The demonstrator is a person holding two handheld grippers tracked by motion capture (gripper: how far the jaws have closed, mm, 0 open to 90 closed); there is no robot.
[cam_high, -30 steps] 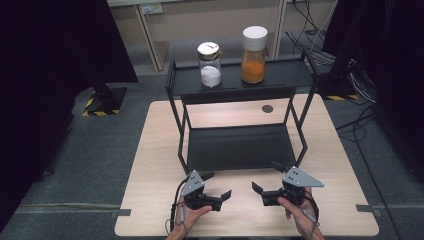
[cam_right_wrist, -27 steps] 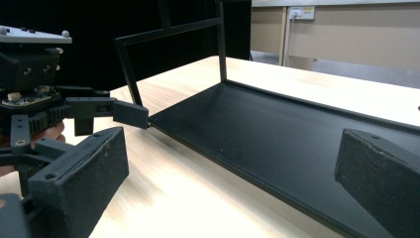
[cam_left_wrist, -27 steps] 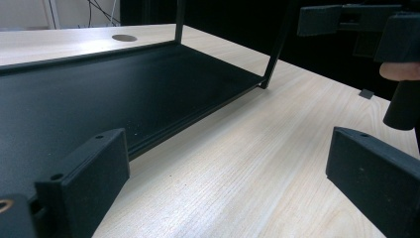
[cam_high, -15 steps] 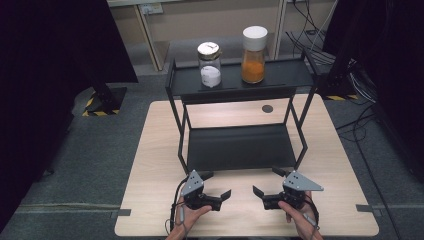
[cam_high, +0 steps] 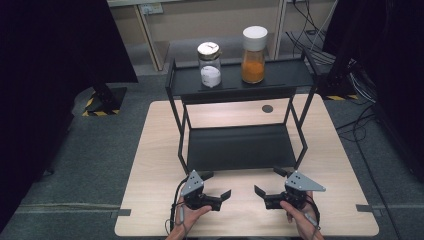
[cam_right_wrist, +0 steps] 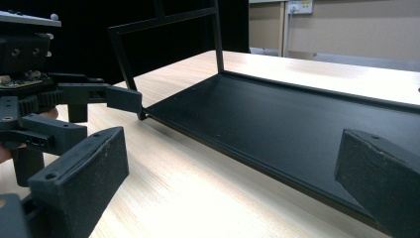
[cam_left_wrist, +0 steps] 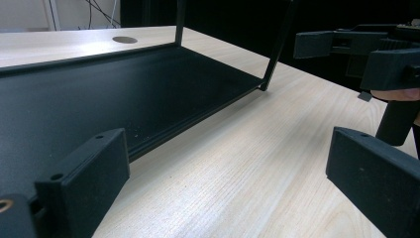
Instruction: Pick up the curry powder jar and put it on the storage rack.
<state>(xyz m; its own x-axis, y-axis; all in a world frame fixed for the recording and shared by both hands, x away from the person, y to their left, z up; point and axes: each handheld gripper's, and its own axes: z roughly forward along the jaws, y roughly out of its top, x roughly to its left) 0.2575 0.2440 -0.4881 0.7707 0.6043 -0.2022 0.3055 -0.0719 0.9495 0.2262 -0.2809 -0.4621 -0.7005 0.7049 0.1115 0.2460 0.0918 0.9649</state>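
Black metal rack stands in the middle of the pale wood-grain surface, nearest the two grippers: an open frame of thin square bars with two flat matte shelves, the lower one a wide dark tray with a low raised lip, lying just in front of both sets of fingers. On its upper shelf stand a clear glass jar with white contents and a taller jar of orange powder under a white cap, apart from each other. A small dark round disc is set in the surface behind the rack.

Both forearms come in low from the near edge. The left gripper is held just above the surface, pointing inward and toward the rack, its blocky matte black fingers spread wide with nothing between them. The right gripper mirrors it, facing the left one, fingers likewise spread apart and empty. Each carries a grey three-cornered plate on top.
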